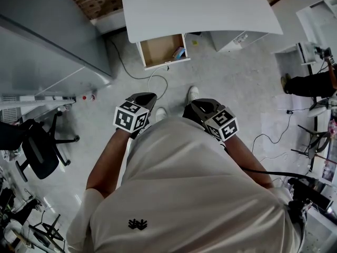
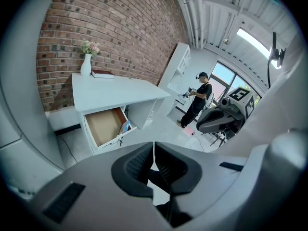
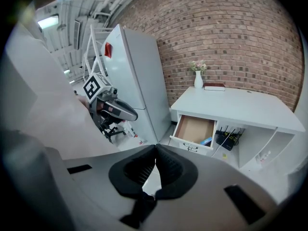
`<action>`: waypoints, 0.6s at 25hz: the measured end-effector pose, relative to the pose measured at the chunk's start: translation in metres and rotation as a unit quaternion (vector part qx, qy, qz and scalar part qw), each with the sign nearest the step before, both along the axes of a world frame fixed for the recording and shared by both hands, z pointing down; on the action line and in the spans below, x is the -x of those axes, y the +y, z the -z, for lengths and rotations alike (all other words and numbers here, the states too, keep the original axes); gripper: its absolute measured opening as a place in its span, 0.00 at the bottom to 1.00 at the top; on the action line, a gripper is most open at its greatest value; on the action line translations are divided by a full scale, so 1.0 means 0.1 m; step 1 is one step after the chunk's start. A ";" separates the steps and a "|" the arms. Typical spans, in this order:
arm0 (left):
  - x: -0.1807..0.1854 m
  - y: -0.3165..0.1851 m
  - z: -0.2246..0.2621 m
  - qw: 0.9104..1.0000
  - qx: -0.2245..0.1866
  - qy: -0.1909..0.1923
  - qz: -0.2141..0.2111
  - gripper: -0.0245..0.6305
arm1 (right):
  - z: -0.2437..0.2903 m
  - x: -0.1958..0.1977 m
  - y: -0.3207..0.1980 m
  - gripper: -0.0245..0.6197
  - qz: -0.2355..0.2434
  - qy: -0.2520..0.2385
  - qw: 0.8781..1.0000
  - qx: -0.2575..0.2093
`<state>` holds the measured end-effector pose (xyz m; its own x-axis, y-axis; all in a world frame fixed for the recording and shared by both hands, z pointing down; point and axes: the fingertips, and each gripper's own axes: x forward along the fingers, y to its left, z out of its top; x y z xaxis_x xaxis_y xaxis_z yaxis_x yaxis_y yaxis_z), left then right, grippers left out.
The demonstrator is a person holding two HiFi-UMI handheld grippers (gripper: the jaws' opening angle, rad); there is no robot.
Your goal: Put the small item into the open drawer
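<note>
A white desk (image 1: pixel 200 7) stands ahead with its drawer (image 1: pixel 157 49) pulled open. A small blue item (image 1: pixel 179 52) lies in the drawer's right corner, also seen in the left gripper view (image 2: pixel 126 126) and the right gripper view (image 3: pixel 206 141). My left gripper (image 1: pixel 148 97) and right gripper (image 1: pixel 197 106) are held close to my waist, well short of the desk. The left gripper (image 2: pixel 153 150) is shut with nothing between its pads. The right gripper (image 3: pixel 155 153) is shut too and holds nothing.
A tall grey cabinet (image 1: pixel 42 46) stands at the left, with an office chair (image 1: pixel 37 146) below it. A cable (image 1: pixel 155 78) trails on the floor before the drawer. Another person (image 2: pixel 197 97) stands at the right. A vase (image 2: pixel 86 64) and a book (image 2: pixel 102 74) sit on the desk.
</note>
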<state>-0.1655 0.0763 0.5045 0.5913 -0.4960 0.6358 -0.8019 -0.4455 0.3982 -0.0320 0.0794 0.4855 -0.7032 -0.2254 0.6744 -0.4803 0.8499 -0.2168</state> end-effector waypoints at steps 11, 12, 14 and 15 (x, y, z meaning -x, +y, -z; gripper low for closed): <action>-0.12 0.04 -0.06 1.000 0.009 -0.002 -0.012 0.08 | -0.01 -0.05 0.06 0.08 -0.002 0.000 1.000 0.006; -0.14 0.04 -0.07 1.000 0.010 -0.002 -0.013 0.08 | -0.01 -0.06 0.06 0.08 -0.003 0.000 1.000 0.007; -0.16 0.04 -0.08 1.000 0.010 -0.004 -0.016 0.08 | -0.02 -0.08 0.07 0.08 -0.005 0.001 1.000 0.007; -0.17 0.04 -0.08 1.000 0.010 -0.004 -0.017 0.08 | -0.03 -0.09 0.08 0.08 -0.005 0.001 1.000 0.007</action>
